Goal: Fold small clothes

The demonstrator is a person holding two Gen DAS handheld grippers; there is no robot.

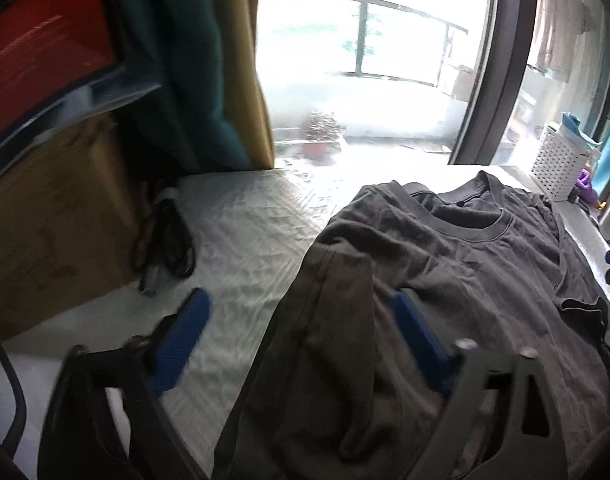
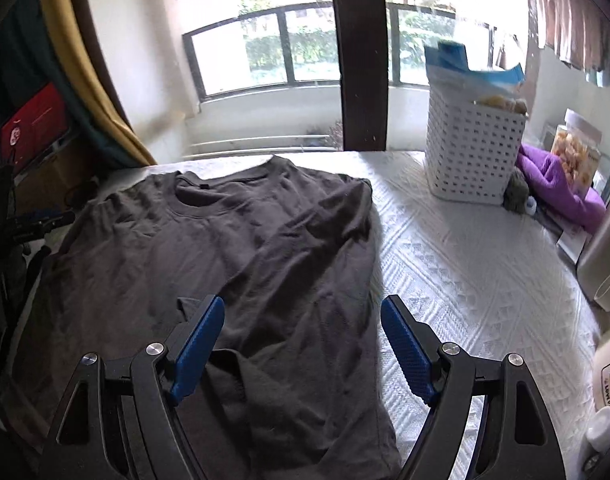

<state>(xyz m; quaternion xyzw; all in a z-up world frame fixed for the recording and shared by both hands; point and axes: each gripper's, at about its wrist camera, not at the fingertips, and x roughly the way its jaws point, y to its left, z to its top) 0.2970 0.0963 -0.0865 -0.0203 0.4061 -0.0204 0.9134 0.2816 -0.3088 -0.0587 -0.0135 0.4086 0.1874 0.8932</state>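
Note:
A dark grey T-shirt (image 2: 233,240) lies front up on a white textured cover (image 2: 465,264), its collar toward the window. In the left wrist view a raised fold at the shirt's (image 1: 445,256) side stands up between the blue pads of my left gripper (image 1: 301,296). The left pad (image 1: 181,340) is clear of the cloth, with bare cover (image 1: 245,232) showing beside it, so the jaws are open. My right gripper (image 2: 302,300) hangs open over the shirt's lower part near its right edge, with nothing pressed between the pads.
A white perforated basket (image 2: 473,152) stands at the back right, with a purple cloth (image 2: 557,184) and a jar beside it. A cardboard box (image 1: 53,220) and dark cables (image 1: 165,236) border the left side. Yellow and teal curtains (image 1: 209,60) hang there before the window.

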